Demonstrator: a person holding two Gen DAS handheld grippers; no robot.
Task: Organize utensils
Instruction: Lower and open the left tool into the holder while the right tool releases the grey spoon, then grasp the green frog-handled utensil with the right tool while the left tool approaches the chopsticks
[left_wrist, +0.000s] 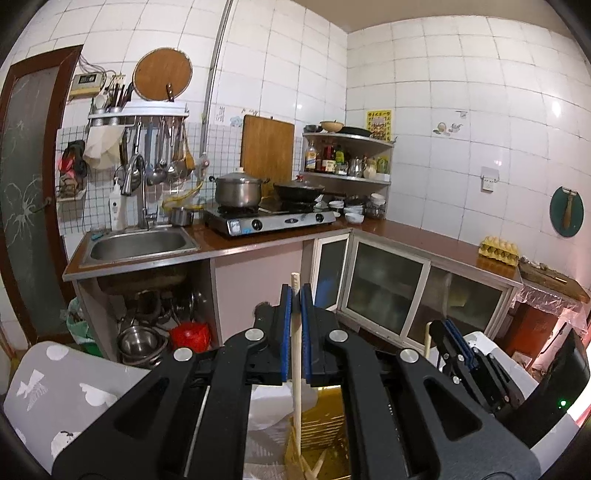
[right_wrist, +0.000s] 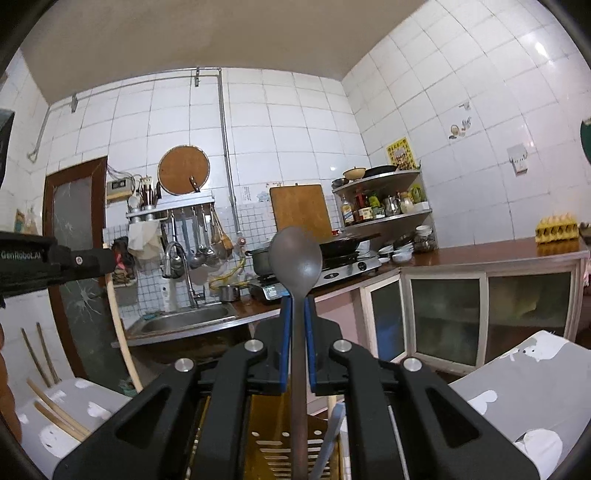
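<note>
My left gripper (left_wrist: 295, 291) is clamped tight, blue pads (left_wrist: 285, 332) pinching a thin stick, pointing a touch downward. My right gripper (right_wrist: 298, 306) is level, jaws closed on a spoon handle. From the left camera I see the right gripper (left_wrist: 452, 334) just off to the right; from the right camera, the left one (right_wrist: 92, 260) sits far left.

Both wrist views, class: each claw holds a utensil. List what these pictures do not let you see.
- Left wrist view: the chopstick's lower end, behind the left claw.
- Right wrist view: the spoon's handle end, cut by the bottom edge.
- Both views: the yellow slotted holder's contents, behind the right claw bodies.
</note>
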